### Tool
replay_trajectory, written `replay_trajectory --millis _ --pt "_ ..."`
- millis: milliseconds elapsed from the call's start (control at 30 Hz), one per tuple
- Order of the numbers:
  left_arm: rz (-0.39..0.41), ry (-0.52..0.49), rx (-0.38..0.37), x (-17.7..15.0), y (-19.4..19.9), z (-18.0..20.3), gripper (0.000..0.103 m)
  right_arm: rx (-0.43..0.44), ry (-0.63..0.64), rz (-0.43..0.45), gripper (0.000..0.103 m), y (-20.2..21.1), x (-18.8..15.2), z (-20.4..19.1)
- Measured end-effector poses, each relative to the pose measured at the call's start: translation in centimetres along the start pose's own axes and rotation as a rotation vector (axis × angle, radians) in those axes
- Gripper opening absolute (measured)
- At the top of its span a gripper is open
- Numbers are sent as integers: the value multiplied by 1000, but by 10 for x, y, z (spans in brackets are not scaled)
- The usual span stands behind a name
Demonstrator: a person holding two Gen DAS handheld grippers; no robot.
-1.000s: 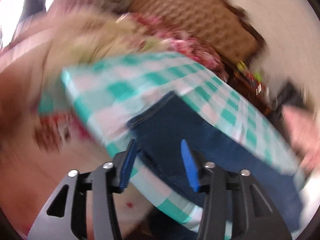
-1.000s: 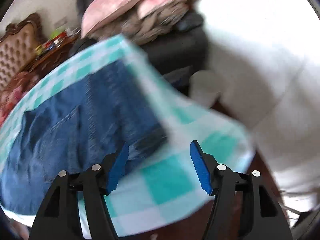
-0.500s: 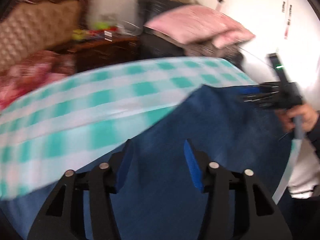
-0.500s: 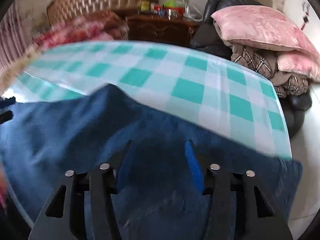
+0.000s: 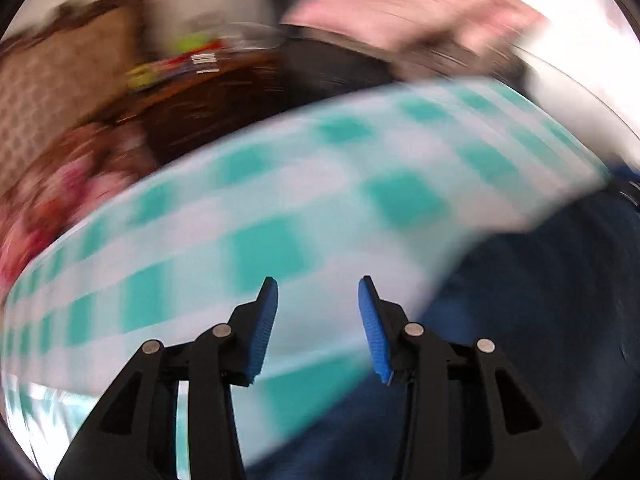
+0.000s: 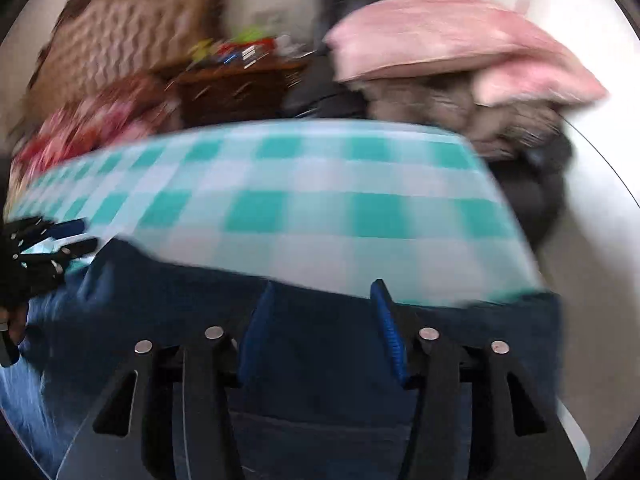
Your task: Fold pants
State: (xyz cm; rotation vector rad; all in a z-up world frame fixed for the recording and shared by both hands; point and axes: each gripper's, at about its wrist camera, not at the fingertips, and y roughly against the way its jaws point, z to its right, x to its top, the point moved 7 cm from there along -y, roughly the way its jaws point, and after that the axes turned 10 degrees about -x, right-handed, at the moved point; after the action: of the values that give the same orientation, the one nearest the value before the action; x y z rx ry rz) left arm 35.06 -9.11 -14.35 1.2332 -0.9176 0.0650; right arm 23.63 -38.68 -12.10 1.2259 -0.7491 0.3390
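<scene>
1. 1 pair of dark blue pants (image 6: 320, 360) lies spread on the counter (image 6: 320, 208), along the near edge of its teal-and-white checked cover; its long axis runs side to side across the right wrist view, from the far left edge to the right corner of the counter.
2. Right gripper (image 6: 320, 320) sits directly over the denim, which fills the view under and between its blue pads. Its jaws stand roughly half open and have just been opening; the cloth lies below them, and I cannot see the pads pressing on it.
3. Left gripper (image 5: 318, 324) is over bare checked cover, and the pants (image 5: 540, 300) lie off to its right and below. Its jaws are partly open, have just been closing, and hold nothing.
4. From the right wrist view, the left gripper (image 6: 44, 240) shows at the far left, near that end of the pants.
5. My judgement: the right hand is the nearer one, while the left must travel right to reach the denim edge before any fold. Blur hides seams and hems.
</scene>
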Motion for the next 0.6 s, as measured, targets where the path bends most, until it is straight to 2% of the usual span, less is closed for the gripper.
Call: replay_trajectory --millis 33,67,100,133,167,233,267,300,367,433,500,567,600 --pt "47 63 0 -3 16 -15 42 -28 8 -15 52 -4 -5 15" --pt "68 81 -9 -7 26 -19 43 16 23 -11 51 -5 -9 21" --pt "100 81 -18 -16 43 -20 47 35 35 3 50 -4 -11 23" --pt "124 73 -16 -27 59 -19 56 31 50 10 50 -2 -12 23" --pt "138 72 -11 -36 68 -18 61 7 62 18 50 -1 -12 22" --pt "121 71 -27 -63 81 -13 63 -31 37 29 54 6 -11 19" --pt "85 67 -22 -79 81 -14 63 -45 11 29 57 11 -12 16" --pt "50 67 16 -92 80 -20 64 -31 -9 29 57 20 -14 7" --pt "-20 116 141 -117 80 -52 65 38 9 20 58 39 -24 -20" --pt "-25 227 251 -134 90 -96 64 73 49 31 67 58 -36 -46" --pt "-16 324 363 -154 116 -140 63 61 111 32 68 74 -56 -70" --pt "2 380 360 -174 138 -168 64 28 135 24 69 81 -72 -79" --pt "-25 378 396 -190 148 -185 64 3 124 6 69 80 -80 -77"
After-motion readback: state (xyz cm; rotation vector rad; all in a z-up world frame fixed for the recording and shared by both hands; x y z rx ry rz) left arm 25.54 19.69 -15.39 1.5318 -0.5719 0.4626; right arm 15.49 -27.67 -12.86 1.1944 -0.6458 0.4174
